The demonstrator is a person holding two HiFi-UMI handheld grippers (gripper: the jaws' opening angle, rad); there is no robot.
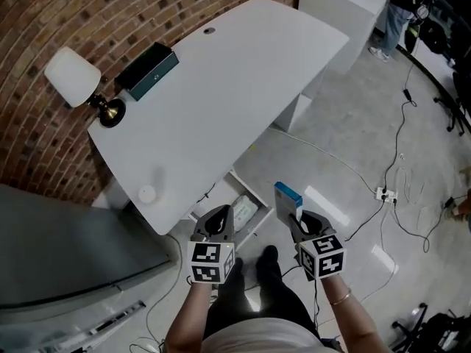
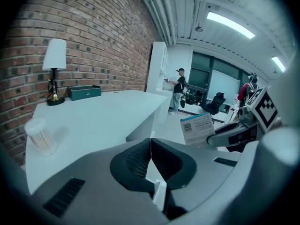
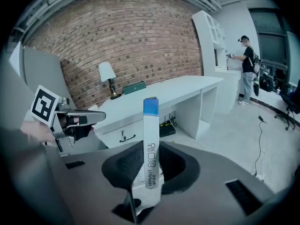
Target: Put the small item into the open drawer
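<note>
A small white box with a blue top (image 1: pixel 287 198) stands upright between the pads of my right gripper (image 1: pixel 299 219), which is shut on it. In the right gripper view the box (image 3: pixel 151 139) rises from the jaws of the right gripper (image 3: pixel 151 162). The open drawer (image 1: pixel 237 190) juts out under the white desk (image 1: pixel 221 101), just ahead of both grippers, and a white packet (image 1: pixel 244 210) lies in it. My left gripper (image 1: pixel 219 216) hangs over the drawer's near end. In its own view the left gripper (image 2: pixel 150 146) has its jaws shut together with nothing in them, and the box (image 2: pixel 199 128) shows to its right.
On the desk stand a lamp (image 1: pixel 73 76), a teal box (image 1: pixel 149 70) and a small white jar (image 1: pixel 148 193). A grey cabinet (image 1: pixel 66 248) is at the left. Cables and a power strip (image 1: pixel 384 194) lie on the floor at the right. A person (image 1: pixel 396 9) stands far back.
</note>
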